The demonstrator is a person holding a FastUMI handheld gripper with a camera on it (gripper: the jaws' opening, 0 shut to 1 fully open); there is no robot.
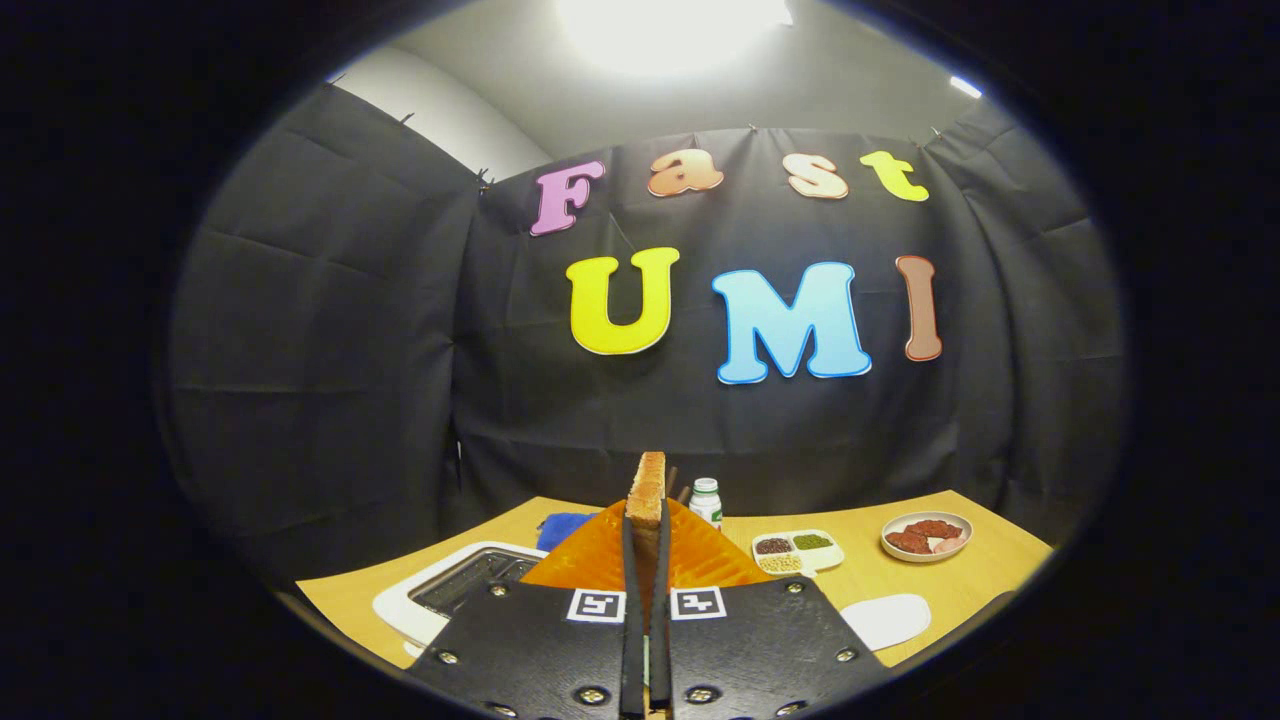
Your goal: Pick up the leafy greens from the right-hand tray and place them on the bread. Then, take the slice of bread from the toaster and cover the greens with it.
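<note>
Two fingers [646,560] clamp a rough, browned bread slice [647,487] edge-on above the toaster [470,585].

The bread slice [647,490] stands upright and edge-on between the two fingers of the gripper [645,535], which press close on it from both sides. It is toasted golden-brown, with a rough, darker crust along its thin edge, and it rises above the fingertips, lifted clear of the table. The toaster [462,590] lies low beside the fingers, to their left: a white body with a dark open slot on top, resting on the wooden table. Whether anything sits in its slot cannot be told. The greens and the other bread cannot be made out.
</note>
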